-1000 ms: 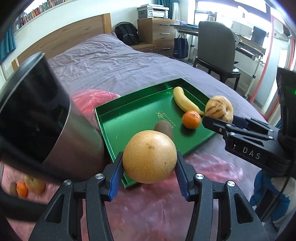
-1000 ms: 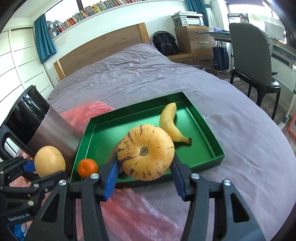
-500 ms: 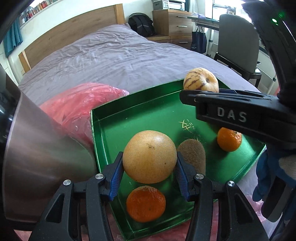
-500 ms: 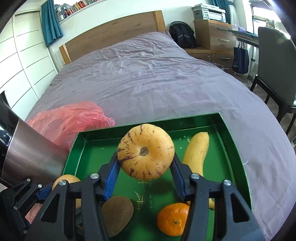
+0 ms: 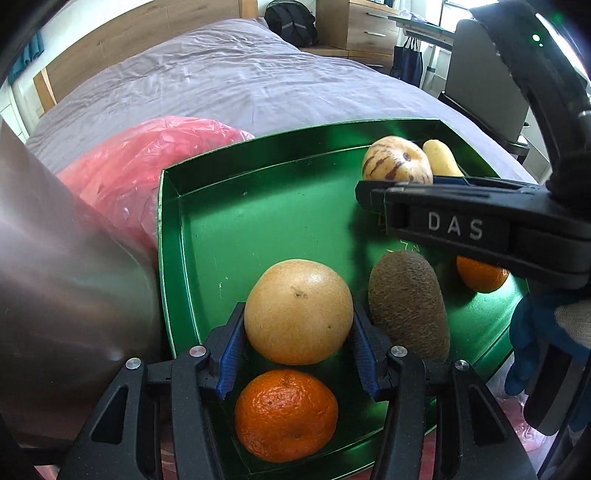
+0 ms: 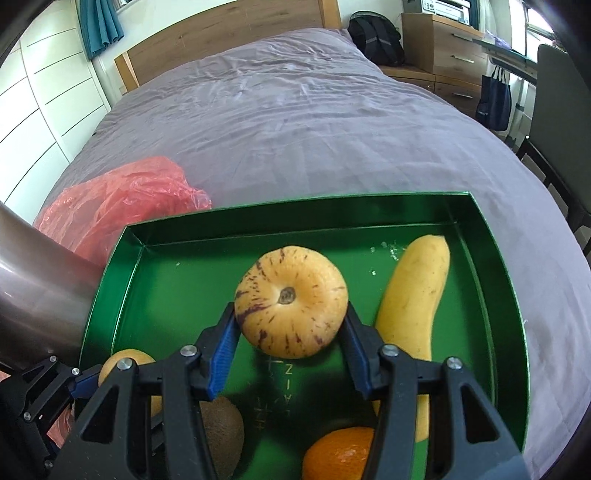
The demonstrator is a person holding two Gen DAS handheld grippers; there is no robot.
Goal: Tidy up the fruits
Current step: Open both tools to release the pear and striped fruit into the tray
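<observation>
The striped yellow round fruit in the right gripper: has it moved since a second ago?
Yes. The striped yellow round fruit, clamped in the right gripper, has come forward over the green metal tray, beside the banana.

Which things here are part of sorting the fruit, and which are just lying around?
Job: green tray, russet pear in left gripper, striped melon in right gripper, banana, kiwi, two mandarins.

Lying about: red plastic bag, steel cylinder, backpack.

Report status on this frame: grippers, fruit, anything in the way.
Left gripper shut on round pear, right gripper shut on striped melon. Both over green tray. Tangerine directly below pear, kiwi beside.
</observation>
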